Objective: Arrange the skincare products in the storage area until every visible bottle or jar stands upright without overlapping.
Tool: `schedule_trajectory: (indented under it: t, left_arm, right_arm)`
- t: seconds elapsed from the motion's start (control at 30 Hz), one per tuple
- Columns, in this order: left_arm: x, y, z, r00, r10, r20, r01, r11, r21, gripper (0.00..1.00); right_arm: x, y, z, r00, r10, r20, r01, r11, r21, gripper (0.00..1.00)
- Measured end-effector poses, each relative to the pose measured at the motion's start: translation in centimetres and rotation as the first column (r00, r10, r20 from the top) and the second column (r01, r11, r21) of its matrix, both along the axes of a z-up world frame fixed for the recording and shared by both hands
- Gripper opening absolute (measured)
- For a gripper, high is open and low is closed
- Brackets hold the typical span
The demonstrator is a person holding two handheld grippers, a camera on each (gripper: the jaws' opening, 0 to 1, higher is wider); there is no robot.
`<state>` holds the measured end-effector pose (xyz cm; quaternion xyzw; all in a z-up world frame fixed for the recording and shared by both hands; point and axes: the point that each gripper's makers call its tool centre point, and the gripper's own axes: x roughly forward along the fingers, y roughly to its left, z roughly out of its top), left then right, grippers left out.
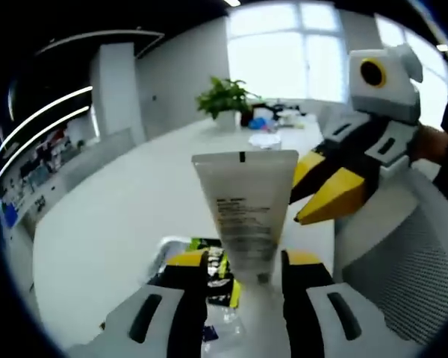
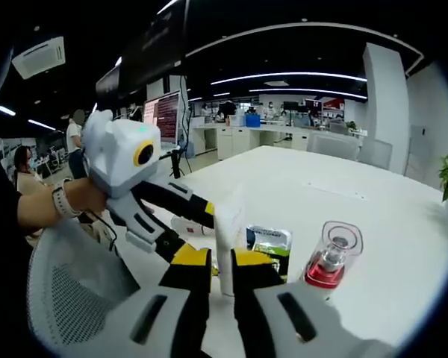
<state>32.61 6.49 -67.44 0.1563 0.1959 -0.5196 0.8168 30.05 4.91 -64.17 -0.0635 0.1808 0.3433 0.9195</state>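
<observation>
White squeeze tube [image 1: 244, 212] is held up off the table, crimped flat end on top, printed face toward the left gripper view. Left gripper [image 1: 243, 270] has its yellow-tipped jaws closed on the tube's lower body, near the cap end; the cap itself is hidden between the jaws. In the right gripper view the same tube [image 2: 228, 246] stands edge-on just ahead of the right gripper [image 2: 221, 262]. Its jaws are nearly closed and flank the tube's base, but I cannot tell whether they actually pinch it.

Handling, my read: light, soft plastic wall, smooth and a bit slick. Squeeze too hard mid-body and it buckles or twists. Best hold is low, near the stiffer shoulder above the cap. It looks narrow at the base, so probably tippy once stood on its cap.

Neighbours: clear-capped bottle with red base [image 2: 330, 261] stands upright on the white table [image 2: 358, 194], just right of the tube. A green and black sachet [image 2: 269, 242] lies flat behind the tube, between it and the bottle. Both are close, so a set-down spot must avoid overlap.

Room: open tabletop beyond and to the right. A mesh chair back [image 2: 75, 287] crowds the near table edge. A potted plant [image 1: 225, 98] and clutter sit well apart at the far end.
</observation>
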Motion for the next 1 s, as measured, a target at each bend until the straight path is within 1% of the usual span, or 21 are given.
schedule_trajectory:
  t: [0.07,0.1,0.13,0.17,0.23,0.27,0.4,0.47,0.57,0.73,0.8,0.87,1.0]
  left_arm:
    - [-0.5,-0.4,0.2,1.000,-0.012,-0.025,0.012,1.000,-0.015,0.26]
    - [-1.0,-0.6,0.0,0.998,-0.029,-0.055,0.027,0.999,-0.023,0.24]
    - [-1.0,-0.6,-0.1,0.998,-0.030,-0.051,0.029,0.999,-0.016,0.25]
    - [-1.1,-0.7,-0.4,0.998,-0.038,-0.043,0.038,0.999,0.003,0.28]
    - [-1.5,-0.9,-0.8,0.997,-0.055,-0.054,0.056,0.998,0.017,0.31]
    - [-1.5,-0.9,-0.9,0.997,-0.059,-0.052,0.060,0.998,0.022,0.31]
    - [-1.4,-0.8,-0.9,0.997,-0.058,-0.041,0.060,0.998,0.029,0.30]
    - [-1.4,-1.0,-1.0,0.998,-0.066,-0.021,0.067,0.997,0.039,0.31]
    - [-1.3,-1.0,-1.0,0.998,-0.066,-0.020,0.067,0.997,0.038,0.32]
    - [-1.3,-1.4,-1.1,0.997,-0.070,-0.013,0.070,0.997,0.034,0.33]
    - [-1.4,-1.6,-1.1,0.997,-0.079,-0.008,0.080,0.996,0.034,0.31]
    - [-1.6,-1.8,-1.2,0.996,-0.090,-0.010,0.091,0.995,0.034,0.26]
    - [-1.8,-2.0,-1.5,0.995,-0.102,-0.013,0.102,0.994,0.041,0.23]
  right_arm:
    - [0.1,0.0,-0.3,1.000,0.000,-0.006,0.000,1.000,-0.004,0.10]
    - [0.1,0.0,-0.4,1.000,0.001,-0.009,-0.001,1.000,-0.008,0.10]
    - [0.1,0.1,-0.5,1.000,0.000,-0.010,0.000,1.000,-0.009,0.10]
    - [0.2,0.1,-0.5,1.000,0.002,-0.010,-0.002,1.000,-0.011,0.11]
    - [0.2,0.1,-0.6,1.000,0.002,-0.009,-0.002,1.000,-0.016,0.12]
    - [0.3,0.0,-0.6,1.000,0.001,-0.009,-0.001,1.000,-0.017,0.12]
    - [0.1,0.0,-0.8,1.000,0.008,-0.030,-0.008,1.000,-0.011,0.10]
    - [0.0,0.1,-1.0,0.999,0.017,-0.036,-0.017,1.000,-0.017,0.09]
    - [-0.2,0.3,-1.1,0.999,0.025,-0.038,-0.026,0.999,-0.019,0.10]
    - [-0.3,0.7,-1.1,0.998,0.036,-0.052,-0.036,0.999,0.003,0.07]
    - [-0.2,0.7,-1.1,0.998,0.033,-0.046,-0.033,0.999,0.001,0.08]
    - [-0.1,0.8,-1.0,0.998,0.036,-0.048,-0.035,0.999,0.008,0.10]
    - [0.0,0.8,-0.9,0.999,0.033,-0.044,-0.032,0.999,0.011,0.06]
